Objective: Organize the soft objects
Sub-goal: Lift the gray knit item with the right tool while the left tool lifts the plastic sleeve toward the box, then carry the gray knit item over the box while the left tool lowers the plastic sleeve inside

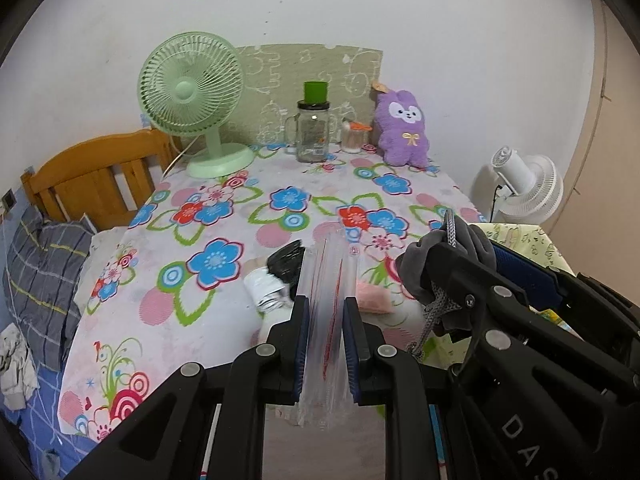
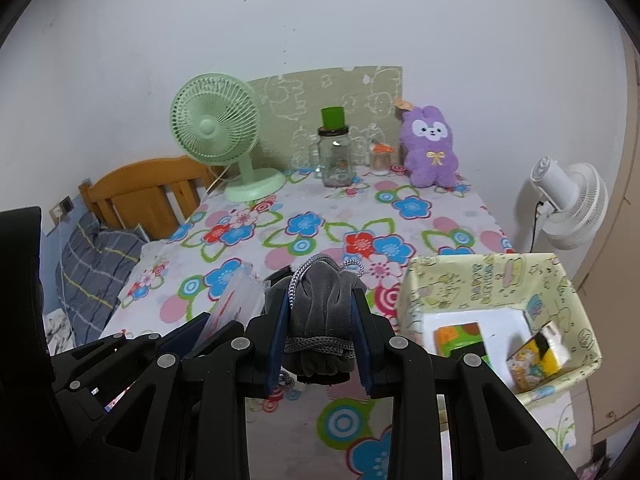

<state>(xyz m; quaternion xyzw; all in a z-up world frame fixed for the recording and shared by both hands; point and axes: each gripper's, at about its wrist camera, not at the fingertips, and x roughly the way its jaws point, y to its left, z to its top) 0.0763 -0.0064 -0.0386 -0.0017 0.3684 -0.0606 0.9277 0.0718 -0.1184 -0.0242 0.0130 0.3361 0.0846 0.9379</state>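
While the left gripper [image 1: 326, 316] is pinching a bag [image 1: 330, 280], the right gripper [image 2: 320, 320] is clamping a pouch [image 2: 324, 300], bin [image 2: 416, 280] at three o'clock.

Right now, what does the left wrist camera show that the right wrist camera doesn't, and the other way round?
Only the left wrist view shows a pink soft item and a white roll on the table. Only the right wrist view looks into the yellow fabric box, with small cartons inside. Both show the clear zip bag in the left gripper, the grey drawstring pouch in the right gripper, the green fan and the purple plush.
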